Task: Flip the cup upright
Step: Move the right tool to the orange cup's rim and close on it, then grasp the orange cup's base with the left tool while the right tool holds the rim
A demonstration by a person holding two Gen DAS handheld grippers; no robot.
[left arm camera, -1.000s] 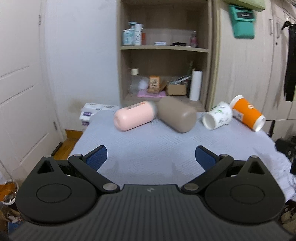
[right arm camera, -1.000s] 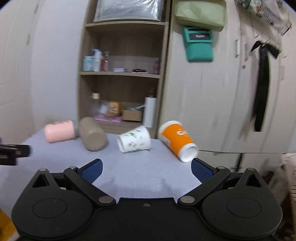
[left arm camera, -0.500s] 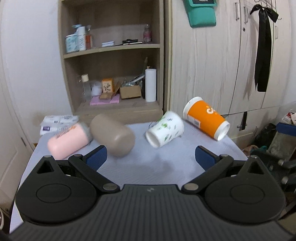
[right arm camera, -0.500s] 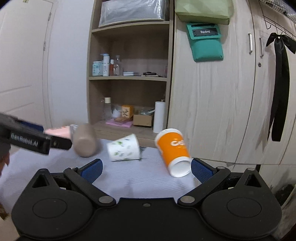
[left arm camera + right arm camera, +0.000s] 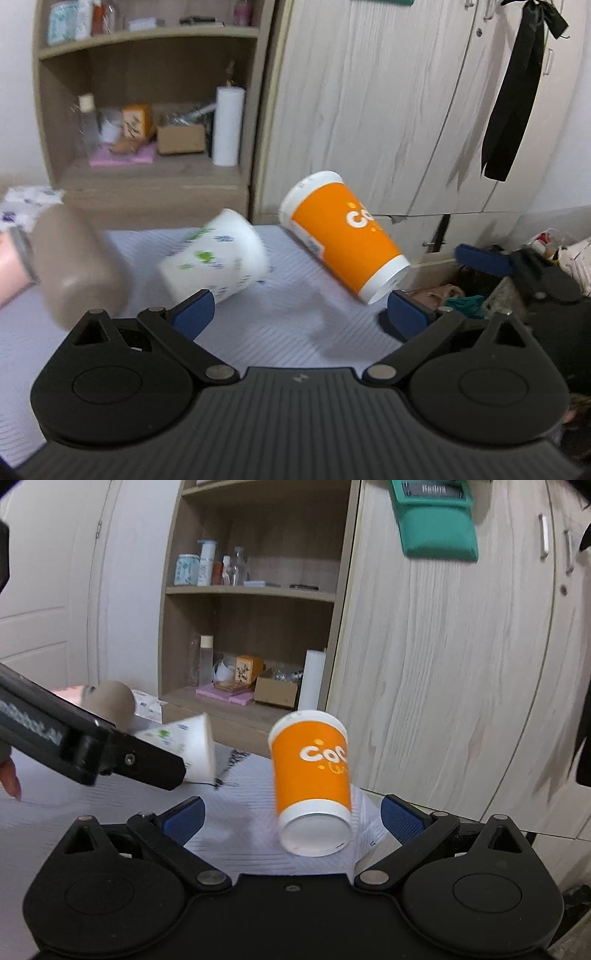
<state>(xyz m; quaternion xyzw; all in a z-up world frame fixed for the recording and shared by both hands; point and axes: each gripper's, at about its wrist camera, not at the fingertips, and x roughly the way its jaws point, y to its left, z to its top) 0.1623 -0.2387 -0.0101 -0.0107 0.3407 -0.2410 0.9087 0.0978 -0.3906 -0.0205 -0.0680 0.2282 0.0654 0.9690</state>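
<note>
An orange paper cup (image 5: 343, 232) lies on its side on the grey-clothed table (image 5: 288, 321), its open mouth toward the table's right edge; in the right wrist view it (image 5: 314, 775) lies mouth toward me. A white flowered cup (image 5: 218, 258) lies on its side left of it and also shows in the right wrist view (image 5: 188, 742). My left gripper (image 5: 299, 314) is open and empty, just short of both cups. My right gripper (image 5: 291, 818) is open, its jaws either side of the orange cup's mouth, not touching. The left gripper's body (image 5: 85, 746) crosses the right wrist view.
A tan tumbler (image 5: 74, 262) and a pink one (image 5: 11, 269) lie on their sides at the table's left. A wooden shelf unit (image 5: 147, 92) and wardrobe doors (image 5: 406, 110) stand behind. The right gripper (image 5: 517, 266) shows past the table's right edge.
Both grippers have moved right and closer to the cups. The orange cup now sits between the right gripper's open jaws. The left gripper has swung from the tumblers toward the white and orange cups.
</note>
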